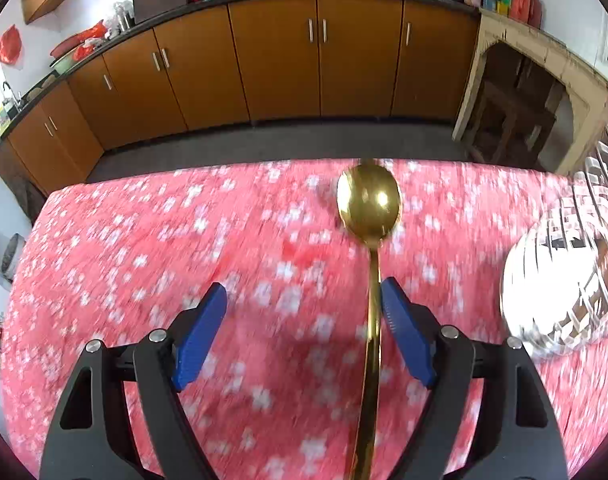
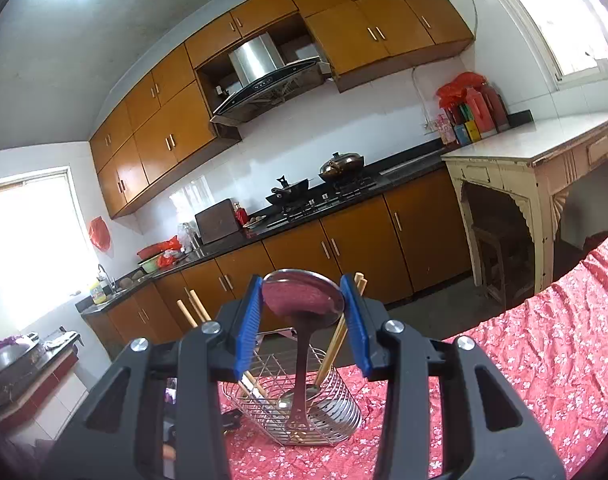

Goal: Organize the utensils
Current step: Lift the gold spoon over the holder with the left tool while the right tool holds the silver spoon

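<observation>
The gold spoon (image 1: 368, 216) runs lengthwise away from the left wrist camera, bowl far and face up, handle coming straight back past the lower edge of the view; its shaft lies against the inner face of the right-hand blue pad (image 1: 403, 340) while the other pad (image 1: 200, 340) stands well apart from it, so the left gripper (image 1: 304, 300) is spread wide and does not clamp the spoon; what carries the handle below the frame cannot be told. The gripper is level and tipped slightly down over the red floral tablecloth (image 1: 144, 260), which is blurred. To its right, near the cloth's edge, sits the wire utensil holder (image 1: 559, 288), also blurred. The table's far edge lies just beyond the spoon's bowl, then dark floor and the lower cabinets (image 1: 280, 56). In the right wrist view the right gripper (image 2: 304, 304) is raised and rolled, its pads narrowed on either side of the bowl of a steel ladle (image 2: 304, 296), touching or nearly so; contact cannot be told. The ladle stands upright, handle down in the wire holder (image 2: 304, 404), with wooden chopsticks (image 2: 335, 344) leaning outward beside it. Open cloth spreads to the right of the holder.
</observation>
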The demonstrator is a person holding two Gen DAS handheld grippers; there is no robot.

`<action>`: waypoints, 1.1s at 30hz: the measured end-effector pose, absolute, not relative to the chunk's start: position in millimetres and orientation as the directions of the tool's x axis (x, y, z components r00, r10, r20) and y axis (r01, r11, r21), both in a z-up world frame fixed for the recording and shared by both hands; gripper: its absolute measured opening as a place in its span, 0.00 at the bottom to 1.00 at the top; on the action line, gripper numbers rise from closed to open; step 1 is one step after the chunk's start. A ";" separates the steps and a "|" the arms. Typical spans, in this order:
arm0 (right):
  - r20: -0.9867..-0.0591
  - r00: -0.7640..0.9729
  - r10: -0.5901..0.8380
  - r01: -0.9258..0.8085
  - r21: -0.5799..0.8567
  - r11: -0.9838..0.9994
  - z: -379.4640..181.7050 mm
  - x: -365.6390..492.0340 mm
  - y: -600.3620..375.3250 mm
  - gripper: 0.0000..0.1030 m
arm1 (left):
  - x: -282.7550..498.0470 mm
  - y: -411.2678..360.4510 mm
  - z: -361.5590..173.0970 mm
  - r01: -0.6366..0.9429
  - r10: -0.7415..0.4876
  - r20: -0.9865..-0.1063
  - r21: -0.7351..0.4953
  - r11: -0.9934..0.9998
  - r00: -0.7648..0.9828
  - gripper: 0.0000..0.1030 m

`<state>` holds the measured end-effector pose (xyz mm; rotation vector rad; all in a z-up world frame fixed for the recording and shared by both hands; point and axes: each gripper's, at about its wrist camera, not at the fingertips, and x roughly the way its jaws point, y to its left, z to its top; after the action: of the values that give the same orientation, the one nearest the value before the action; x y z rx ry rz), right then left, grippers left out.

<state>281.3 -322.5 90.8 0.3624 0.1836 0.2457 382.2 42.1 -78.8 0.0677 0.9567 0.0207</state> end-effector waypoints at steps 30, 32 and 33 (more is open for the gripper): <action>-0.158 0.964 0.214 -0.142 0.376 0.916 79.3 282.4 -340.4 0.38 | 449.6 13.9 -75.7 -0.016 0.031 -0.794 0.026 1.000 0.607 0.39; -0.155 0.964 0.217 -0.146 0.371 0.917 81.5 281.3 -338.8 0.38 | 444.4 17.5 -77.6 -0.019 0.030 -0.791 0.023 1.000 0.611 0.39; -0.154 0.963 0.219 -0.150 0.369 0.917 82.4 280.9 -338.1 0.38 | 440.4 20.8 -77.9 -0.019 0.025 -0.790 0.018 1.000 0.612 0.39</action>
<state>280.9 -338.1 82.4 0.3635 0.1952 0.1909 440.4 20.9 -77.9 0.0081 0.9115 0.0254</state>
